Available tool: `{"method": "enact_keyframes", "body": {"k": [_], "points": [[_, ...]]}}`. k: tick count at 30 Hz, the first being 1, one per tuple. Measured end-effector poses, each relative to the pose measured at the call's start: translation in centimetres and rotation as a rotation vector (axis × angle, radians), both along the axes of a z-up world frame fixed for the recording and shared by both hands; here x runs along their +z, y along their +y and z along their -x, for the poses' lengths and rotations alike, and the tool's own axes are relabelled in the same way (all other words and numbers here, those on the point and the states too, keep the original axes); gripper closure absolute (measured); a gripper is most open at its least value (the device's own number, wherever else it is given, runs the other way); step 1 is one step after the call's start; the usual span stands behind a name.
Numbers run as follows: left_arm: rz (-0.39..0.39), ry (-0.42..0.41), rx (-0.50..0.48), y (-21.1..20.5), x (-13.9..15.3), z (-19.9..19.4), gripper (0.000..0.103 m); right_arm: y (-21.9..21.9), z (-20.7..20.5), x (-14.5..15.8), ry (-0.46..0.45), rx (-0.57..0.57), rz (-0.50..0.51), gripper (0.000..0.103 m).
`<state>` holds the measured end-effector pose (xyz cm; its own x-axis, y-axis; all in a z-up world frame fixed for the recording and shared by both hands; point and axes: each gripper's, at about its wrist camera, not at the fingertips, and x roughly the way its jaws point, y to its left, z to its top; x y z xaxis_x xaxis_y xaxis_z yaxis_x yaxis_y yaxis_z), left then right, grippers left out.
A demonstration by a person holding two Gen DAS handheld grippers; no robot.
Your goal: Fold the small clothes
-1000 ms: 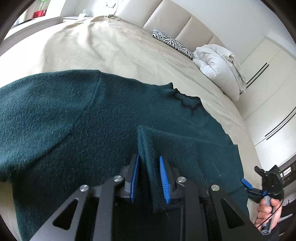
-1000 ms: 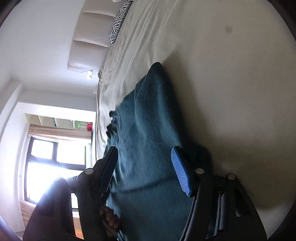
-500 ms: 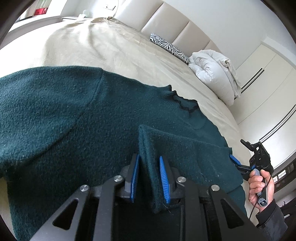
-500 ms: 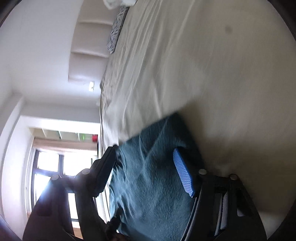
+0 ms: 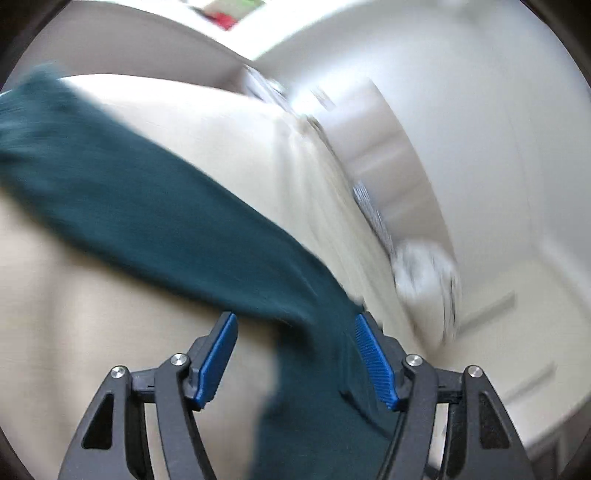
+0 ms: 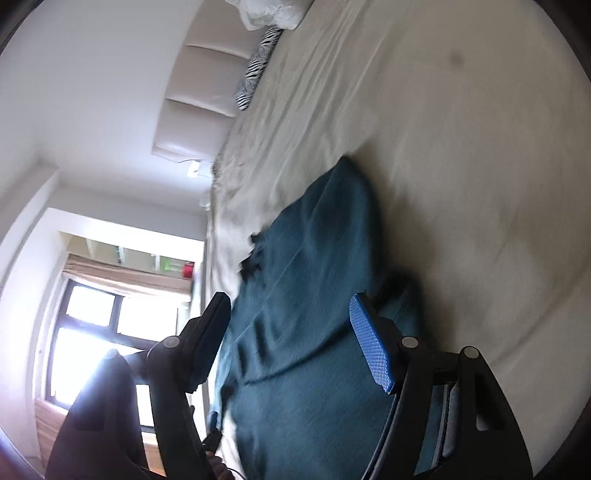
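A dark green knitted sweater [image 5: 155,206] lies on a beige bed [image 5: 92,332]. In the blurred left wrist view it runs from the upper left down past the right finger. My left gripper [image 5: 295,354] is open with nothing held; the cloth lies under and beside its right blue pad [image 5: 373,365]. In the right wrist view the sweater [image 6: 310,295] lies folded along the bed [image 6: 461,166]. My right gripper [image 6: 291,339] is open and empty just above it.
A beige padded headboard [image 6: 192,110], a zebra-print pillow [image 6: 255,74] and a white duvet bundle [image 6: 273,14] are at the bed's far end. A bright window [image 6: 92,332] is on the left of the right wrist view.
My left gripper has let go of the sweater fold and opened wide, swinging fast to a new angle. My right gripper stayed open and moved back over the sweater.
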<state>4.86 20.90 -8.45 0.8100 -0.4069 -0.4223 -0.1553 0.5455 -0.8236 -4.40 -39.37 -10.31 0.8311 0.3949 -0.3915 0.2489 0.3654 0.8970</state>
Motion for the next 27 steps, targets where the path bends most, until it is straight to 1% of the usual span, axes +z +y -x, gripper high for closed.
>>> {"method": "enact_keyframes", "body": {"k": [3, 5, 7, 9, 11, 14, 15, 16, 17, 19, 20, 22, 23, 25, 26, 27], "points": [[0.092, 0.030, 0.154, 5.5, -1.2, 2.4, 0.035, 3.5, 0.0, 0.4, -0.007, 0.055, -0.009, 0.036], [0.144, 0.073, 0.252, 8.8, -2.2, 3.4, 0.035, 5.7, -0.2, 0.8, -0.015, 0.092, -0.010, 0.036], [0.195, 0.094, 0.339, 11.1, -3.0, 4.2, 0.034, 7.8, -0.6, 1.3, -0.019, 0.126, -0.009, 0.036], [0.283, 0.108, 0.438, 13.1, -4.1, 4.9, 0.035, 10.3, -1.2, 1.8, -0.020, 0.167, -0.003, 0.036], [0.319, 0.107, 0.485, 14.3, -4.4, 4.6, 0.034, 12.1, -1.8, 2.1, -0.018, 0.190, 0.014, 0.036], [0.346, 0.118, 0.533, 15.9, -4.6, 3.2, 0.036, 14.2, -2.4, 2.5, -0.019, 0.220, 0.040, 0.036], [0.341, 0.124, 0.538, 16.2, -4.6, 2.5, 0.042, 14.6, -2.5, 2.7, -0.020, 0.227, 0.047, 0.036], [0.334, 0.124, 0.534, 17.0, -4.5, 2.1, 0.052, 14.9, -2.4, 2.9, -0.022, 0.233, 0.052, 0.036], [0.321, 0.136, 0.519, 17.3, -4.5, 1.2, 0.058, 15.1, -2.2, 2.9, -0.022, 0.234, 0.056, 0.036], [0.303, 0.164, 0.495, 17.5, -4.3, 0.1, 0.094, 14.7, -2.1, 2.7, -0.020, 0.233, 0.058, 0.036], [0.275, 0.164, 0.484, 17.5, -3.7, -0.2, 0.096, 14.6, -2.0, 2.6, -0.019, 0.233, 0.058, 0.036], [0.169, 0.134, 0.437, 16.2, -1.3, -0.8, 0.096, 14.1, -1.9, 2.2, -0.015, 0.232, 0.061, 0.036], [0.089, 0.102, 0.376, 14.6, 0.7, -1.8, 0.096, 13.8, -1.7, 2.0, -0.011, 0.227, 0.066, 0.036], [-0.040, 0.058, 0.273, 11.1, 4.0, -3.2, 0.095, 12.9, -1.3, 1.4, -0.008, 0.217, 0.060, 0.036], [-0.094, 0.038, 0.228, 8.8, 5.4, -3.6, 0.095, 12.5, -1.1, 1.1, -0.007, 0.209, 0.051, 0.036], [-0.176, 0.011, 0.147, 5.6, 7.2, -4.6, 0.095, 12.1, -0.9, 0.9, -0.006, 0.201, 0.044, 0.036]]}}
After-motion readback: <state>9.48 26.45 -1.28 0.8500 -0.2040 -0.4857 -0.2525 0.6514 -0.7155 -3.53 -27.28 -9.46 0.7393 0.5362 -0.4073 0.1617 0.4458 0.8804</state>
